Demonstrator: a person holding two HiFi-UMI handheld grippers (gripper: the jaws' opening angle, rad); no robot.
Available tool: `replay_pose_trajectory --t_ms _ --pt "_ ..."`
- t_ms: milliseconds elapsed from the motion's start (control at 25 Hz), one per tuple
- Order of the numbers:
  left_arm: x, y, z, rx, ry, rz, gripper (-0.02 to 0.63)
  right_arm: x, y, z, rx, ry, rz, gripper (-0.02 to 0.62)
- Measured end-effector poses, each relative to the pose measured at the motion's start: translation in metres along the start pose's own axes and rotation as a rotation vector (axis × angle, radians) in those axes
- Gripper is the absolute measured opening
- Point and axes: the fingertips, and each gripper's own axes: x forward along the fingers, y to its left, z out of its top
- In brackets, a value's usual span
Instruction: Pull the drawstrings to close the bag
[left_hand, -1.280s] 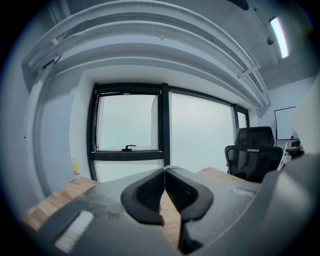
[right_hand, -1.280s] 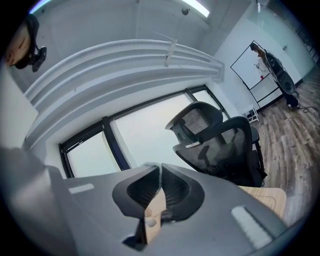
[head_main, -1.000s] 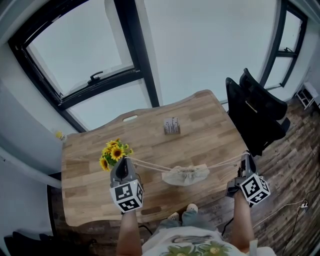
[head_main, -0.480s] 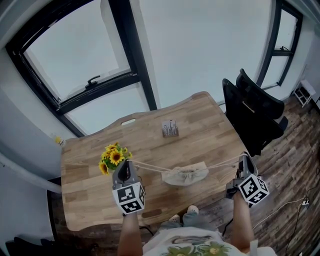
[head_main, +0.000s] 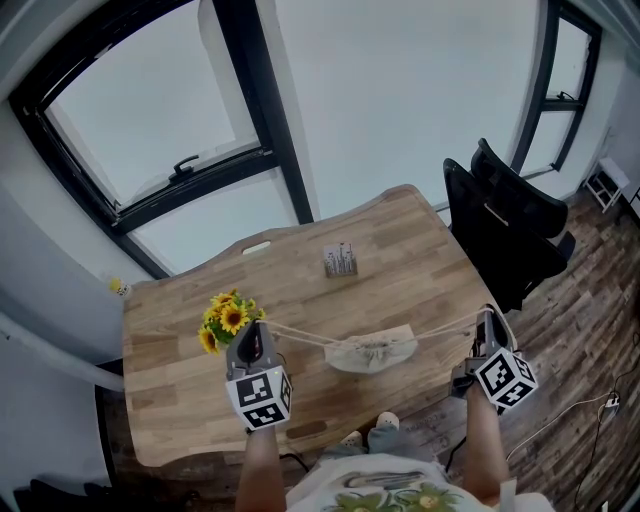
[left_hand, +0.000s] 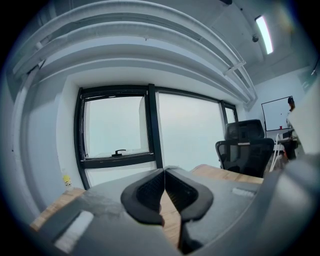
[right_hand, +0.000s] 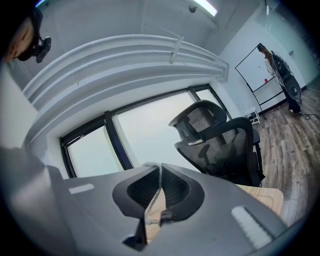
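Note:
A beige drawstring bag (head_main: 372, 351) lies bunched at its mouth near the front edge of the wooden table (head_main: 420, 240). One drawstring (head_main: 300, 332) runs taut from it to my left gripper (head_main: 250, 332), another drawstring (head_main: 445, 326) to my right gripper (head_main: 487, 317). Both grippers are held above the table's front edge, left and right of the bag, and are shut on their strings. In the left gripper view the jaws (left_hand: 164, 171) meet with no gap, and the string does not show there. In the right gripper view a pale string (right_hand: 151, 210) hangs from between the shut jaws (right_hand: 159, 168).
A bunch of sunflowers (head_main: 225, 318) stands just behind my left gripper. A small holder with upright items (head_main: 341, 260) sits mid-table. Two black office chairs (head_main: 510, 225) stand at the table's right end, close to my right gripper. Large windows are behind the table.
The head view has shifted slightly. Both grippers keep their places with the strings taut, and the bag has hardly moved.

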Motion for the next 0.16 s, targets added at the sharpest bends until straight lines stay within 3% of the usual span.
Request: replay_pose_trajectory --t_ms 160 --pt "0.0019 0.0043 0.0029 0.001 -0.006 0.002 0.008 0.0015 0.0028 -0.0015 -0.004 0.003 -0.002 0.005"
